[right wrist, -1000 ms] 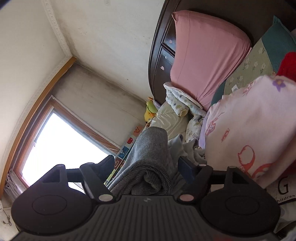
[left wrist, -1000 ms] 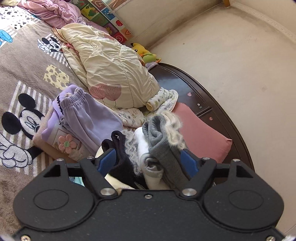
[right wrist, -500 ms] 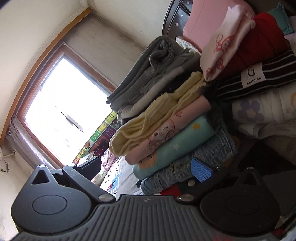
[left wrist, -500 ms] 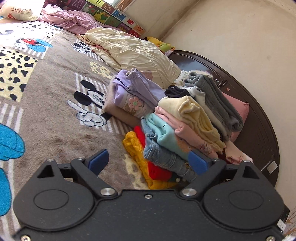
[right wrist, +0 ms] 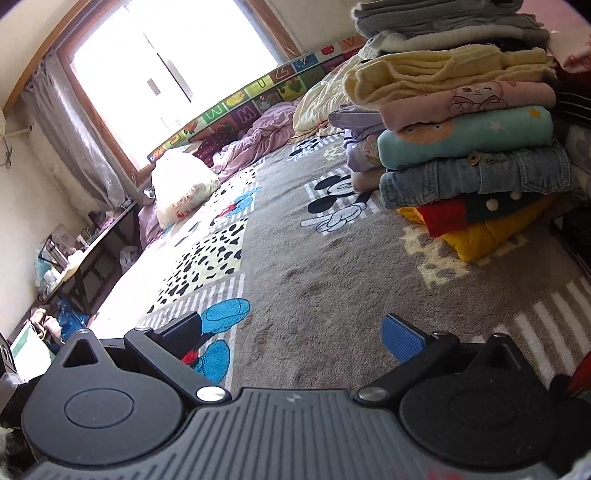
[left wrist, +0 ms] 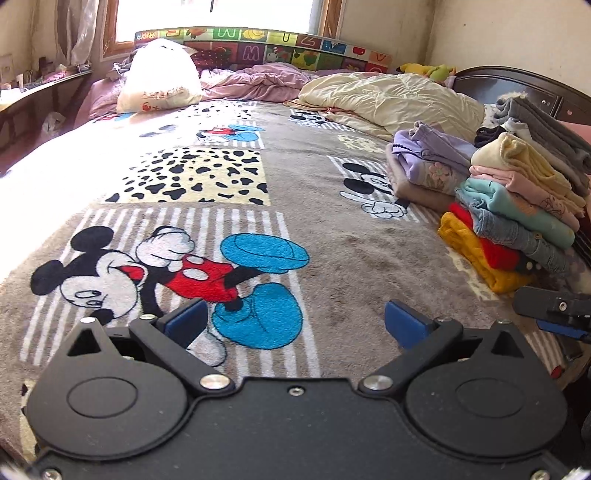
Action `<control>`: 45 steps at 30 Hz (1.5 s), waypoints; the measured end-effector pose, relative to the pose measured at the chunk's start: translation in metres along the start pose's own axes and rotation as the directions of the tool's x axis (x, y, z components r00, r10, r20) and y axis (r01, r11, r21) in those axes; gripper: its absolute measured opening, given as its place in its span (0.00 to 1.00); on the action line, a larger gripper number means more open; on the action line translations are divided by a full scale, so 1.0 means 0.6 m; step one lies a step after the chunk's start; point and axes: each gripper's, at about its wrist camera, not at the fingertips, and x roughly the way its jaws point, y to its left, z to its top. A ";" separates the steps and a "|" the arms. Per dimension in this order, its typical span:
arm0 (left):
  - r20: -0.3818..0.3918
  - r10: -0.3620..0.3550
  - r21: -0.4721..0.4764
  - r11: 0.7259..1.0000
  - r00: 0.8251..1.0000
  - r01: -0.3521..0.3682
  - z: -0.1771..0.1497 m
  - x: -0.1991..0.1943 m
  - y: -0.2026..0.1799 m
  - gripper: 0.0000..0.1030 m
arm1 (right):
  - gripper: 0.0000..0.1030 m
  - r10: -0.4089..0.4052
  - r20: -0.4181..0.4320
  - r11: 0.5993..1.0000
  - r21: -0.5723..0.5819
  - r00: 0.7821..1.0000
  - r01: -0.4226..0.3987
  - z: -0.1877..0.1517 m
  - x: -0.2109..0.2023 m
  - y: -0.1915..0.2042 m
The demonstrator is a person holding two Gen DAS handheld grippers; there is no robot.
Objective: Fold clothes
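A tall stack of folded clothes point(left wrist: 517, 206) point(right wrist: 469, 140) stands on the Mickey Mouse blanket point(left wrist: 332, 236) point(right wrist: 332, 266) at the right. A folded grey garment point(left wrist: 546, 122) point(right wrist: 443, 14) lies on top of it. A lower pile of purple clothes point(left wrist: 428, 158) point(right wrist: 354, 147) sits just behind. My left gripper point(left wrist: 295, 319) hovers over bare blanket left of the stack, its jaws opening with nothing between them. My right gripper point(right wrist: 291, 330) is open and empty, closer to the stack's foot; part of it point(left wrist: 554, 310) shows in the left wrist view.
A crumpled cream quilt point(left wrist: 391, 99) and pink bedding point(left wrist: 258, 81) lie at the bed's far side. A white plastic bag point(left wrist: 159, 77) point(right wrist: 181, 184) sits by the alphabet panel point(left wrist: 258, 40). A dark headboard point(left wrist: 517, 81) stands behind the stack; a cluttered low table point(right wrist: 92, 240) runs along the left.
Both grippers had the grey garment between their fingers on top of the stack. They let go, pulled back and swung left over the blanket with their jaws spread wider.
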 end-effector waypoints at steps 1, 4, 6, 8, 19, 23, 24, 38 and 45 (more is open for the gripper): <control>0.004 0.010 0.001 1.000 1.000 -0.010 -0.008 -0.007 0.013 1.00 | 1.00 -0.015 -0.016 0.999 -0.028 1.000 0.015 -0.004 0.001 0.018; 0.006 0.049 0.000 0.999 0.999 -0.049 -0.031 -0.019 0.048 1.00 | 1.00 -0.056 -0.038 0.993 -0.104 0.998 0.052 -0.020 0.006 0.062; -0.001 0.063 -0.010 0.998 0.998 -0.063 -0.044 -0.021 0.068 1.00 | 1.00 -0.074 -0.054 0.987 -0.145 0.996 0.065 -0.032 0.011 0.085; -0.013 0.053 -0.034 0.998 0.999 -0.053 -0.054 -0.024 0.086 1.00 | 1.00 -0.083 -0.072 0.981 -0.182 0.994 0.068 -0.044 0.018 0.105; -0.006 0.150 -0.012 0.989 0.989 -0.150 -0.083 -0.035 0.084 1.00 | 1.00 -0.157 -0.124 0.933 -0.343 0.980 0.106 -0.107 0.063 0.192; -0.038 0.148 -0.007 0.989 0.988 -0.148 -0.095 -0.025 0.090 1.00 | 1.00 -0.183 -0.132 0.926 -0.356 0.974 0.126 -0.128 0.074 0.200; -0.047 0.141 -0.018 0.990 0.989 -0.142 -0.097 -0.023 0.093 1.00 | 1.00 -0.183 -0.133 0.927 -0.354 0.974 0.126 -0.132 0.075 0.200; -0.041 0.130 -0.023 0.991 0.991 -0.131 -0.104 -0.027 0.091 1.00 | 1.00 -0.204 -0.136 0.928 -0.343 0.969 0.147 -0.151 0.080 0.188; -0.042 0.146 -0.006 0.989 0.988 -0.147 -0.107 -0.029 0.094 1.00 | 1.00 -0.188 -0.158 0.933 -0.337 0.969 0.126 -0.157 0.084 0.183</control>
